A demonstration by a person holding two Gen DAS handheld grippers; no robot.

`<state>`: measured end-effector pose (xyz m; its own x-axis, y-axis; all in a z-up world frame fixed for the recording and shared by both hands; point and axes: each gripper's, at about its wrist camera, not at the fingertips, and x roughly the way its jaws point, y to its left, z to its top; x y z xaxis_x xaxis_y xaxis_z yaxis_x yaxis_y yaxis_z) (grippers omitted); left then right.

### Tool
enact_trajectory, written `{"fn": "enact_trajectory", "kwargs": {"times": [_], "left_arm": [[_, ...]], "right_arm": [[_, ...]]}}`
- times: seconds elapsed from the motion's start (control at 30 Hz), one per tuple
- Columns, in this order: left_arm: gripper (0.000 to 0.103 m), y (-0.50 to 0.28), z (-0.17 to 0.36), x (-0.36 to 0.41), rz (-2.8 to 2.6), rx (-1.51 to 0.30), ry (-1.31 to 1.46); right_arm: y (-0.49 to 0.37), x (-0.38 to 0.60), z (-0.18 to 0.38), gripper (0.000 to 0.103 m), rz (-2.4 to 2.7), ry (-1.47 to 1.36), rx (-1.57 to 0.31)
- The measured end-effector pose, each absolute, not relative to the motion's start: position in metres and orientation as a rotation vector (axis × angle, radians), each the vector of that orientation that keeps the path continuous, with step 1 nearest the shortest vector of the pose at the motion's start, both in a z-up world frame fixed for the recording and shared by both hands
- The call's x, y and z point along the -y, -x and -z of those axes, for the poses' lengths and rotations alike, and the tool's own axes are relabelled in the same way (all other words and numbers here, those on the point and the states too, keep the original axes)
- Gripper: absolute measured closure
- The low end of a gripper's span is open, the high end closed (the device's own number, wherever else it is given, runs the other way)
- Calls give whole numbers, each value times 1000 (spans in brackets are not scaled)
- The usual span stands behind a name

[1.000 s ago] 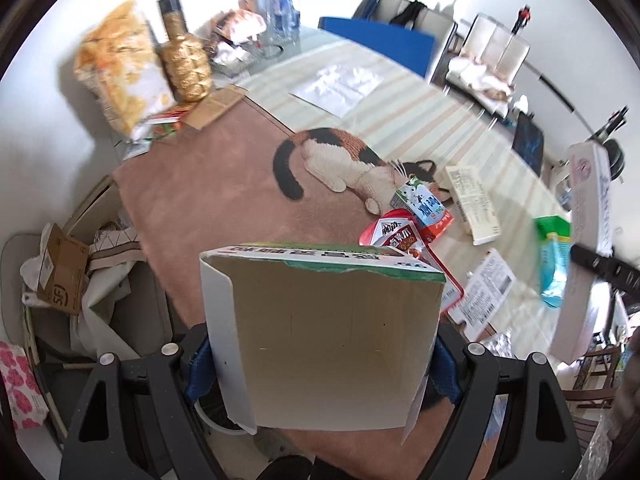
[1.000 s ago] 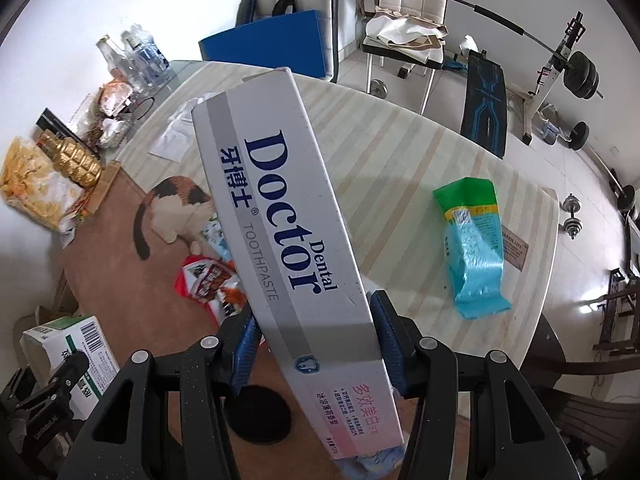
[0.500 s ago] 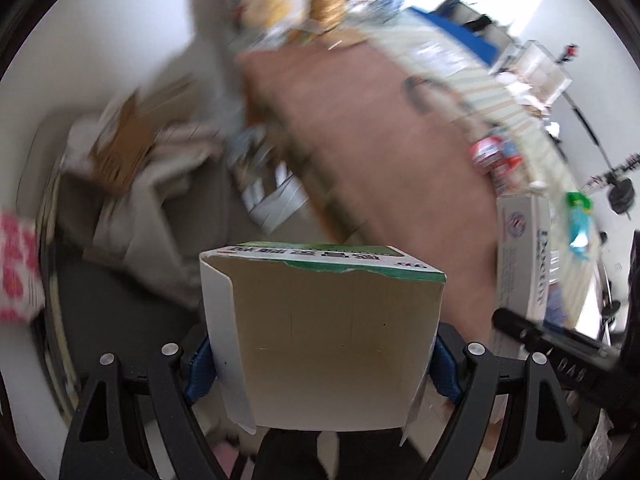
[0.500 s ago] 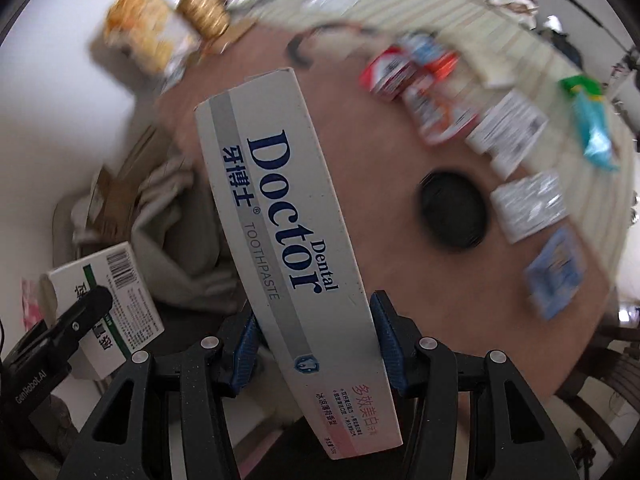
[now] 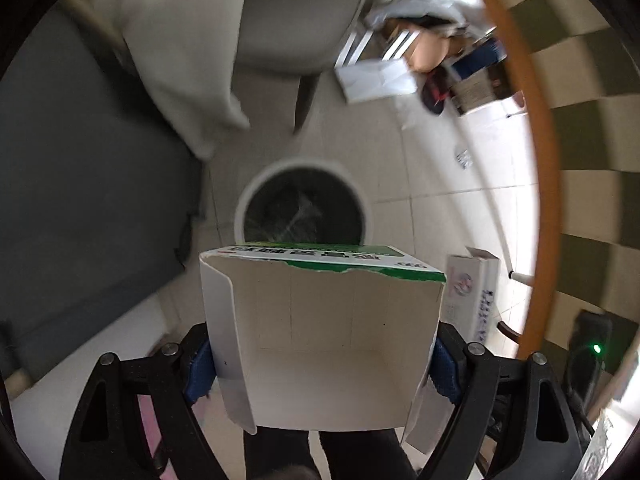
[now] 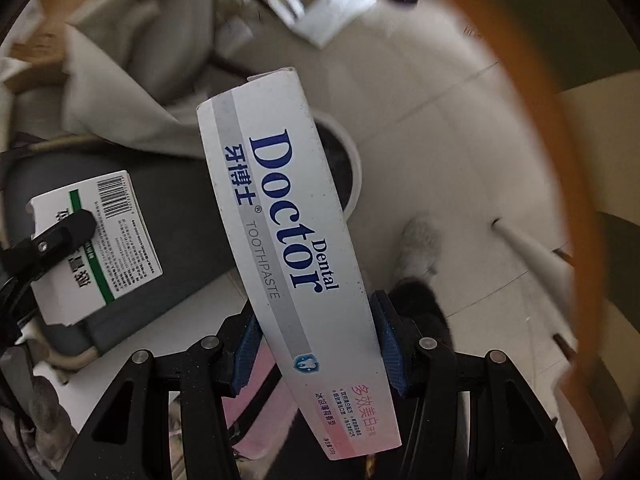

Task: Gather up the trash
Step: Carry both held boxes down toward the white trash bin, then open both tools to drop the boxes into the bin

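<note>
My left gripper (image 5: 320, 360) is shut on an open white and green carton (image 5: 320, 336), held above the floor just short of a round white bin (image 5: 304, 208) with a dark liner. My right gripper (image 6: 316, 344) is shut on a long white "Doctor Dental" toothpaste box (image 6: 280, 220), which covers most of the bin (image 6: 344, 160) below it. The toothpaste box (image 5: 472, 292) shows to the right of the carton in the left wrist view. The carton (image 6: 96, 244) and a left finger (image 6: 52, 236) show at the left of the right wrist view.
The orange-edged table rim (image 5: 536, 160) curves down the right side. A dark grey seat (image 5: 80, 200) with a pale cloth (image 5: 184, 48) lies left of the bin. White paper and clutter (image 5: 380, 80) lie on the tiled floor beyond. A person's socked foot (image 6: 416, 248) is near the bin.
Both grippers swung off the table top and down toward the floor, each still holding its box. The bin is now in view below them.
</note>
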<state>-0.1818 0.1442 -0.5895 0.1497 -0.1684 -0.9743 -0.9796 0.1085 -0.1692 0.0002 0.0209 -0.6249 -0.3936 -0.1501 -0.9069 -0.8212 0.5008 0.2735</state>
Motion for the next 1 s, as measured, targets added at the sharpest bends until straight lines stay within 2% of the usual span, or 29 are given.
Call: {"fn": "enact_trajectory", "kwargs": {"times": [0.2,0.27,0.3,0.37,0.4,0.43,0.5,0.57,0.7,0.87,1.0], "left_arm": [[15,193,691,-152,-909,-1339,1324],[10,198,709,-156,-928,-1363,1313],[3,201,717,-157,-941,-1373,1302],[2,210,722,-156,-968,-1374,1290],[2,214,723,-158,-983,-1370,1286],[2,218,724,-158,-1002,-1367,1276],[2,227,722,-157,-1049,-1358,1233],[2,233,722,-156,-1099,-1383,1187],[2,238,713,-150,-1146,-1421,1149],[2,237,695,-144,-1145,-1422,1136],[2,230,666,-136,-1135,-1406,1116]], "right_arm": [[17,-39,740,48,-892,893,-1933],[25,-47,771,47,-905,925,-1950],[30,-50,783,47,-915,925,-1971],[34,-52,799,31,-933,913,-2014],[36,-54,806,16,-936,914,-2018],[37,-57,809,11,-941,922,-2003],[32,-62,810,10,-948,960,-1937],[34,-65,809,1,-945,997,-1870],[31,-83,802,0,-906,1059,-1707],[30,-86,784,0,-914,1092,-1630],[28,-83,748,0,-932,1094,-1540]]}}
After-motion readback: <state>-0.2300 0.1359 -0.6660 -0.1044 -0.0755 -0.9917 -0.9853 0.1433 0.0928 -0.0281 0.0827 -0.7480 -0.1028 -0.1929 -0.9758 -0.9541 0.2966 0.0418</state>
